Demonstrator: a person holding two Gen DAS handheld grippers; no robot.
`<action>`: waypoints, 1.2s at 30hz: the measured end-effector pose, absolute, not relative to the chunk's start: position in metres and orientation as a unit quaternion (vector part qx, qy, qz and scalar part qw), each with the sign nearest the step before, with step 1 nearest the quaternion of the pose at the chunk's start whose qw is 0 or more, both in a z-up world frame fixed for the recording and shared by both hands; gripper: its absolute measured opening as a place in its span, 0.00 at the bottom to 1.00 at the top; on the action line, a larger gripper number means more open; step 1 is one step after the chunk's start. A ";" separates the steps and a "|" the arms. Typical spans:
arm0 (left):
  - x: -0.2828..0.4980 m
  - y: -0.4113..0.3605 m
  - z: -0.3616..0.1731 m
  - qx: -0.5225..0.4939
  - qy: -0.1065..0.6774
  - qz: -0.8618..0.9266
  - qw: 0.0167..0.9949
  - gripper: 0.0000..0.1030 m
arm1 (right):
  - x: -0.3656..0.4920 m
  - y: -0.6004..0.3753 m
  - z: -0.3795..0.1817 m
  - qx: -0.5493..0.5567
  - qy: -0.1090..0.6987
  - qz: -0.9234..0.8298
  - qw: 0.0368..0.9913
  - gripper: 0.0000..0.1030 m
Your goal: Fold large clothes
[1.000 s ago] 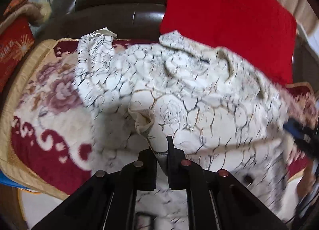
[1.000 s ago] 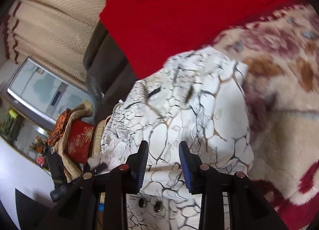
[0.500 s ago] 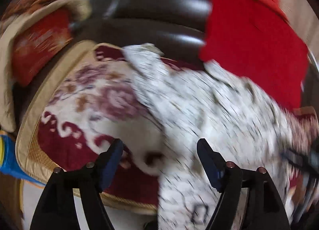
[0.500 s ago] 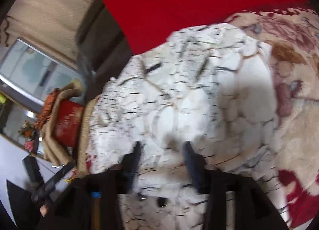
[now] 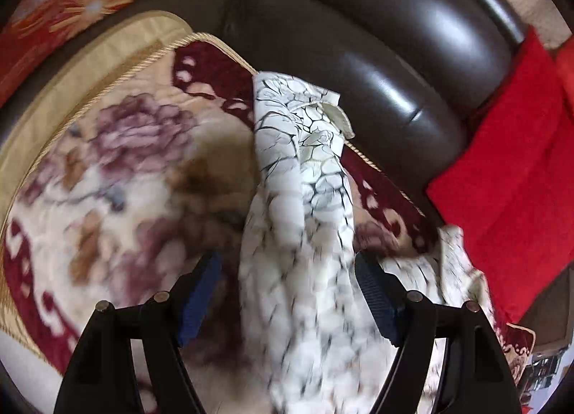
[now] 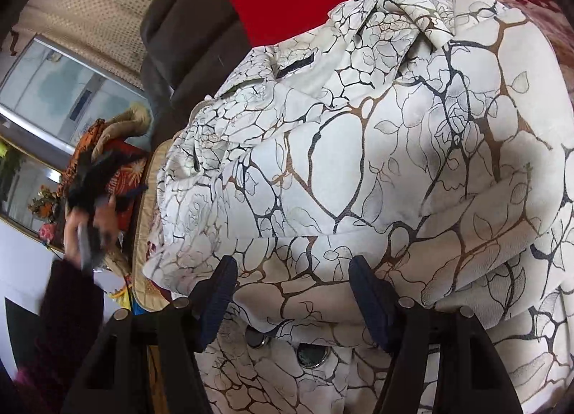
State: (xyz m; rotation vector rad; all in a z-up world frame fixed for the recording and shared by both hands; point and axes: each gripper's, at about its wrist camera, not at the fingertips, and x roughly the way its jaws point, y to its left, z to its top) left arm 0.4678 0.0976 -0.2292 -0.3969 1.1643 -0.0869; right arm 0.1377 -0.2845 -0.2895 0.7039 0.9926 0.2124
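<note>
Hand-held grippers (image 5: 287,292) now off garment (image 5: 305,198)

The left gripper (image 5: 287,292) points steeply downward, its jaws standing wide apart with blue pads (image 5: 199,297) pressing on nothing. The right gripper (image 6: 292,297) tilts downward less steeply, its jaws likewise spread, the pads (image 6: 369,301) clear of contact. In the right wrist view, the person's left hand (image 6: 89,220) appears blurred at the left edge, with a dark sleeve (image 6: 68,310) below it.
</note>
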 end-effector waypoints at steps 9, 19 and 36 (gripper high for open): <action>0.512 0.076 -0.268 -0.116 0.583 -0.014 0.804 0.07 | 0.140 -0.284 -0.292 0.314 0.464 0.103 0.822 0.67; 0.412 0.016 -0.141 -0.002 0.437 -0.164 0.884 0.05 | 0.132 -0.292 -0.282 0.348 0.453 0.098 0.815 0.66; 0.155 -0.068 -0.202 0.229 0.396 -0.316 0.831 0.76 | 0.074 -0.378 -0.225 0.414 0.362 0.012 0.835 0.74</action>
